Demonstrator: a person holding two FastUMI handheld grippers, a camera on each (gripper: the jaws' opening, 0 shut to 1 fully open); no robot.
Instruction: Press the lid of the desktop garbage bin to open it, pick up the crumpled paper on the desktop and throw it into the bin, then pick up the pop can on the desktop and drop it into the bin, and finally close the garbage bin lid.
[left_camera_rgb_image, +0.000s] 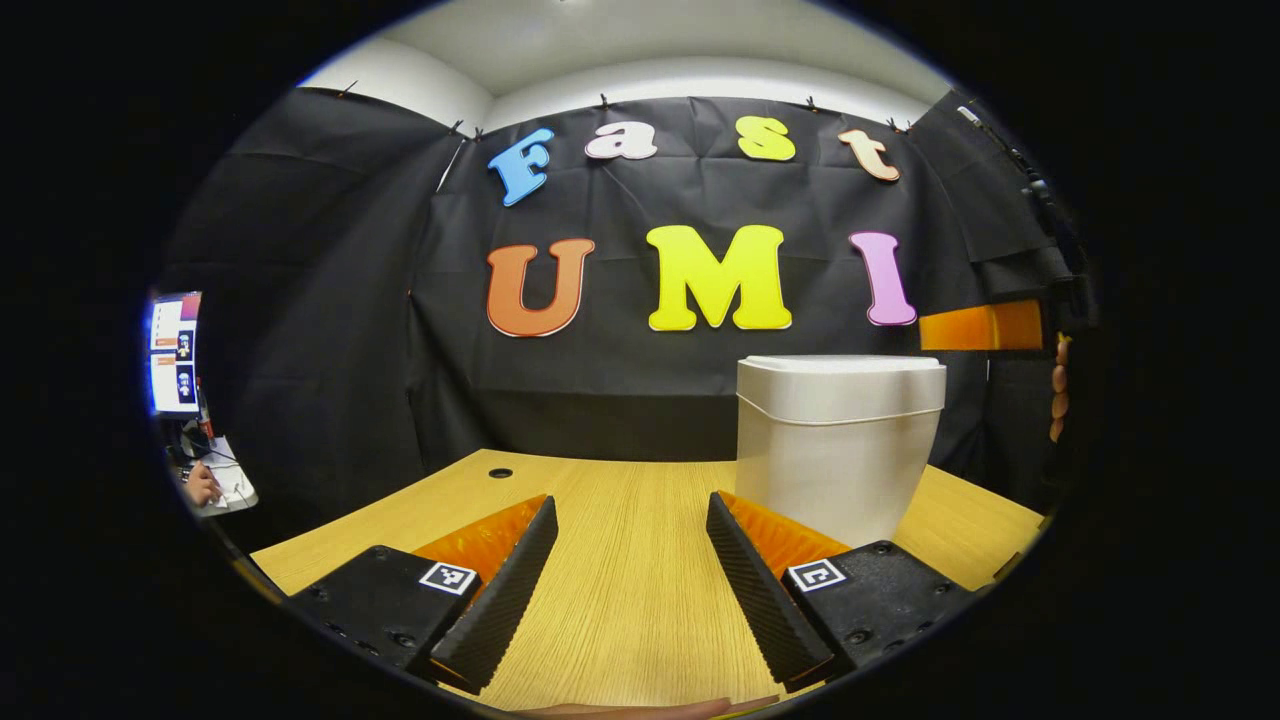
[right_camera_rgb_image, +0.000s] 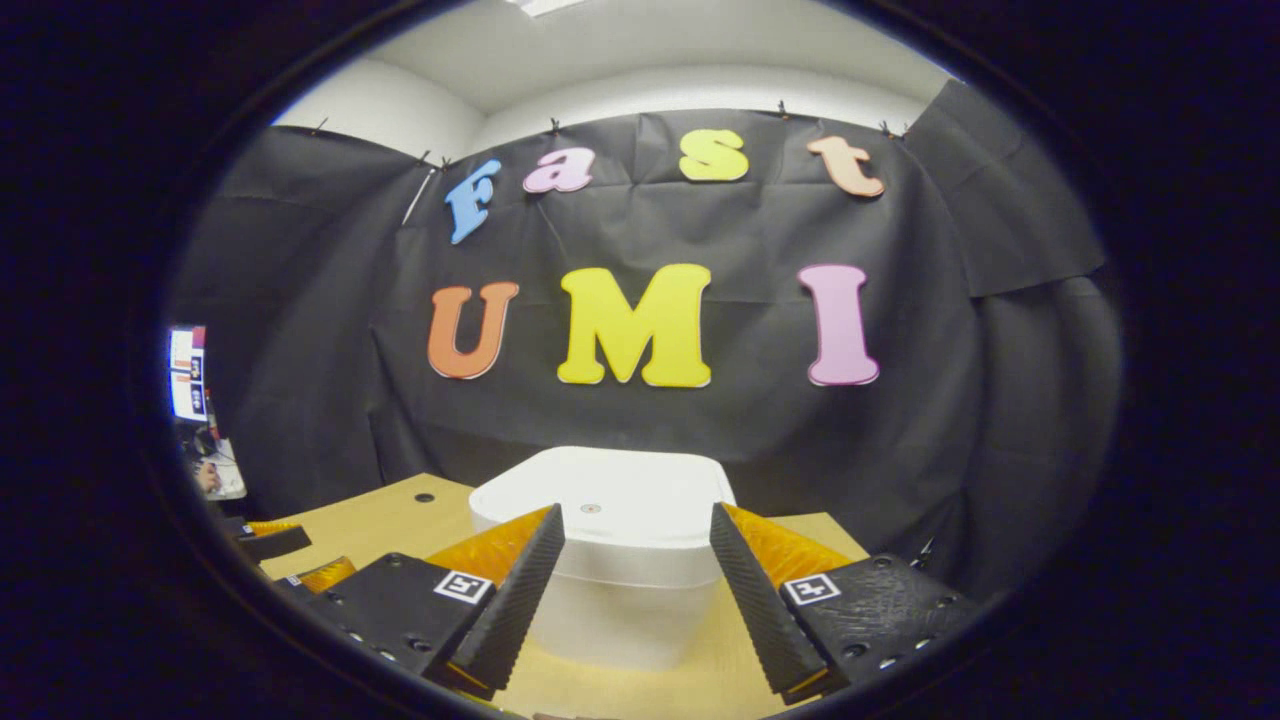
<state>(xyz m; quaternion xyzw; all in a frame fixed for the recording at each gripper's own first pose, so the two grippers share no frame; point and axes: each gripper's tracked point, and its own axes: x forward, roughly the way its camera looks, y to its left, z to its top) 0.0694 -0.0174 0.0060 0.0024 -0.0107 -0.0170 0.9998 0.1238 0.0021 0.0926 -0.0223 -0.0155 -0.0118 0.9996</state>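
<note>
The white desktop bin (left_camera_rgb_image: 838, 440) stands on the wooden table (left_camera_rgb_image: 620, 590), ahead and to the right of my left gripper (left_camera_rgb_image: 632, 503), its lid down. That gripper is open, low over the table, with nothing between its fingers. In the right gripper view the bin's flat lid (right_camera_rgb_image: 610, 495) lies shut just ahead and below. My right gripper (right_camera_rgb_image: 637, 511) hovers open a little above its near edge, apart from it. An orange part of the right gripper (left_camera_rgb_image: 980, 326) shows above and right of the bin, with a hand (left_camera_rgb_image: 1057, 390) behind it.
A cable hole (left_camera_rgb_image: 500, 472) sits in the table's far left part. Black cloth walls close the back and sides. A monitor (left_camera_rgb_image: 175, 350) and a person's hand (left_camera_rgb_image: 203, 487) show far left. The left gripper (right_camera_rgb_image: 275, 542) sits low at the left of the right gripper view.
</note>
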